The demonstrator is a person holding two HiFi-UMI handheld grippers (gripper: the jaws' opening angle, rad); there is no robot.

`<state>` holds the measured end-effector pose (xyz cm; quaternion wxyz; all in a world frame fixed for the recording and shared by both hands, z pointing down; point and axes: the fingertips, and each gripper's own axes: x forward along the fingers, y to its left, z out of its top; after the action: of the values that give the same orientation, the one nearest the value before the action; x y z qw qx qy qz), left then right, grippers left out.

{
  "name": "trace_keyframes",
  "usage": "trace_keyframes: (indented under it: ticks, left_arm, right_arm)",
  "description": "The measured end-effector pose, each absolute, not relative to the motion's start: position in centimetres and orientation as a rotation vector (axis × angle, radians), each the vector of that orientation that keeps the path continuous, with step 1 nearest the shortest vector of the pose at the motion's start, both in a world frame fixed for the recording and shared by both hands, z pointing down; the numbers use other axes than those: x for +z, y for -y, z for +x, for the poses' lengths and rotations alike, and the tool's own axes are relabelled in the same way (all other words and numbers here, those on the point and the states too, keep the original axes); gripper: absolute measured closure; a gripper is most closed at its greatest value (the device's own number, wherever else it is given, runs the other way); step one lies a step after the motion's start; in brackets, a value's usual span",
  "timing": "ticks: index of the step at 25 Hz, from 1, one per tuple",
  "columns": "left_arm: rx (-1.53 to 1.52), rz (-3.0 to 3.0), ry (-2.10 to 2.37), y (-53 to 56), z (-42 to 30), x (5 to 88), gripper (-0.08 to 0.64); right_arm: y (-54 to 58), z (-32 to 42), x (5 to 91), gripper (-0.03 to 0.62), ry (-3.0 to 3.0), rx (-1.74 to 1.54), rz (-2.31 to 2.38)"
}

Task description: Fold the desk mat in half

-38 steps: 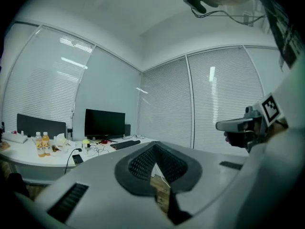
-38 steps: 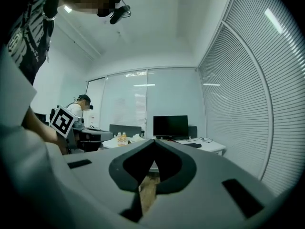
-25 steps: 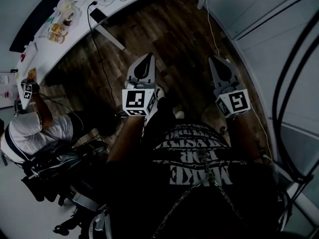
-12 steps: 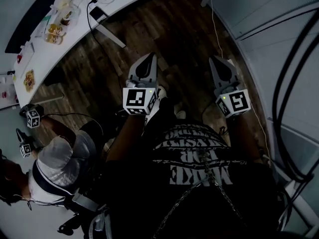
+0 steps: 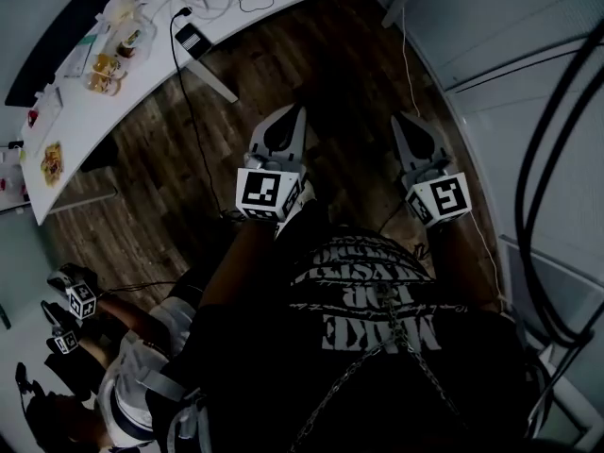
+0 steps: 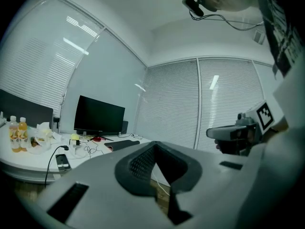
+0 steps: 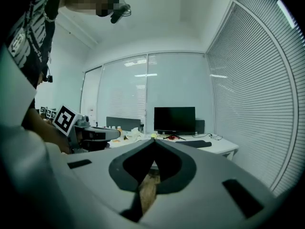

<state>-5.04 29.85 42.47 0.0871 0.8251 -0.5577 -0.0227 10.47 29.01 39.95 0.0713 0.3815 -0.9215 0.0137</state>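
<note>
Beneath us runs a dark wooden floor (image 5: 311, 74), with a curved white table (image 5: 142, 69) at the upper left. In the head view we hold the left gripper (image 5: 294, 111) and the right gripper (image 5: 398, 119) over the floor, well apart from the table. The left gripper view shows its jaws pressed together on nothing; beyond them the desk mat (image 6: 121, 145) lies flat on the table, a dark slim strip beside the monitor (image 6: 97, 116). The right gripper view shows its jaws likewise closed and empty, with the mat near the table's right end
</note>
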Motion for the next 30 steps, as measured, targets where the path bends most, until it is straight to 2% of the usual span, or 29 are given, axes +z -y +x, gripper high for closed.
trace_keyframes:
  ticks: [7, 30]
  left_arm:
    - [-0.081, 2.434, 1.597, -26.6, -7.7, 42.5, 0.555]
    - [-0.015, 2.533, 1.578, -21.8, -6.7, 40.6, 0.555]
  right_arm:
    - [-26.9, 7.1, 38.1, 0.592, 2.747, 0.027, 1.157]
    - [-21.0, 9.0, 37.5, 0.593, 2.777, 0.057, 1.232]
